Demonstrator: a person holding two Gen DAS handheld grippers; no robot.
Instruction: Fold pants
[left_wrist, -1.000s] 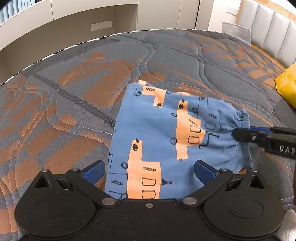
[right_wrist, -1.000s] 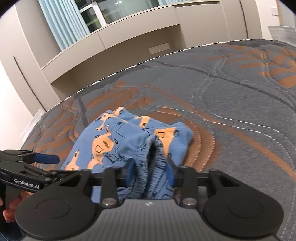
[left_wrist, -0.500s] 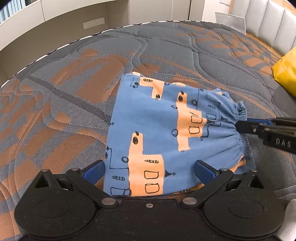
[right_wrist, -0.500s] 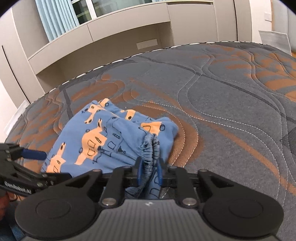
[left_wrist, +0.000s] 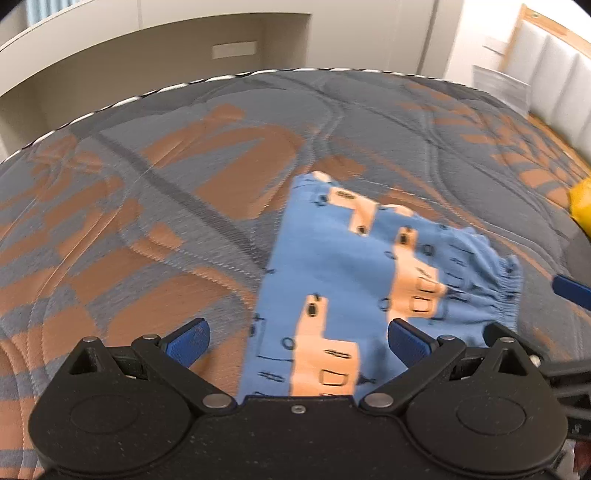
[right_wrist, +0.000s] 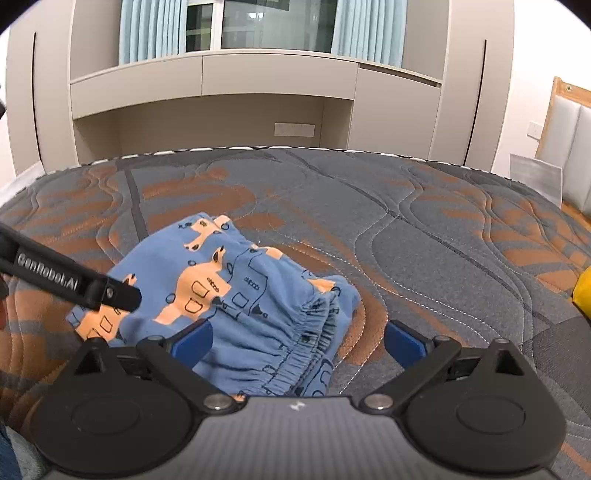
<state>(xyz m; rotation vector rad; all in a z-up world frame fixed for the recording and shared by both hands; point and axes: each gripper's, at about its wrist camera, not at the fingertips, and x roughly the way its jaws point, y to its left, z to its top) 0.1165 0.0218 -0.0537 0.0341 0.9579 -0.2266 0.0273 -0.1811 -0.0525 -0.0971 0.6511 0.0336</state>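
Our left claw hangs with its blue pads spread wide and nothing between them; the near end of the pants shows through the gap below it, and we cannot tell whether it touches the cloth. Our right claw is released as well, its pads far apart, and it hovers just over the gathered waistband without gripping it.

The pants lie folded into a compact blue bundle with orange prints on the mattress, in the near part of it. In the right wrist view the elastic waistband faces us, bunched in stacked layers, and the folded legs run away from it toward the mattress's far edge. In the left wrist view the waistband sits at the bundle's right side, and the blue tip of our right claw shows just beyond it, apart from the cloth. That view is blurred.

In the right wrist view, our left claw's black finger reaches in over the bundle's left corner.

A yellow thing lies on the mattress well to the right of the pants. Beyond the mattress's far edge stands a beige cabinet with an open niche.
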